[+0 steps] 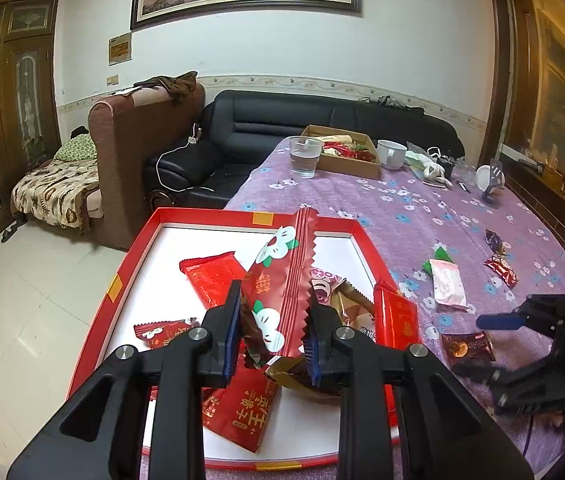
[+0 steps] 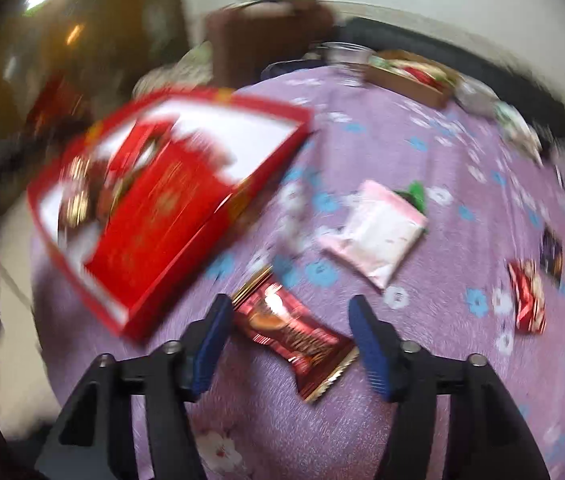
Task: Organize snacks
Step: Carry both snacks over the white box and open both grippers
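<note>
Right wrist view: brown foil snack packet [image 2: 294, 336] flat on purple worktop [image 2: 422, 380] at lower centre, between half-open right hand-held gripper [image 2: 286, 344] pads, untouched; light, crinkly, slippery, likely best pinched across its middle; left hand-held gripper [image 1: 272, 328] clamping red flowered wrapper [image 1: 278, 280] above red tray [image 1: 94, 308].

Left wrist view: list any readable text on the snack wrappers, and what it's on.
"囍": red flower-print wrapper held by the left gripper.
"NOC", mirrored or partial: pink wrapper in the red tray.
Large gold characters on the red packet: not surely readable.
Right wrist view: all blurred.
</note>
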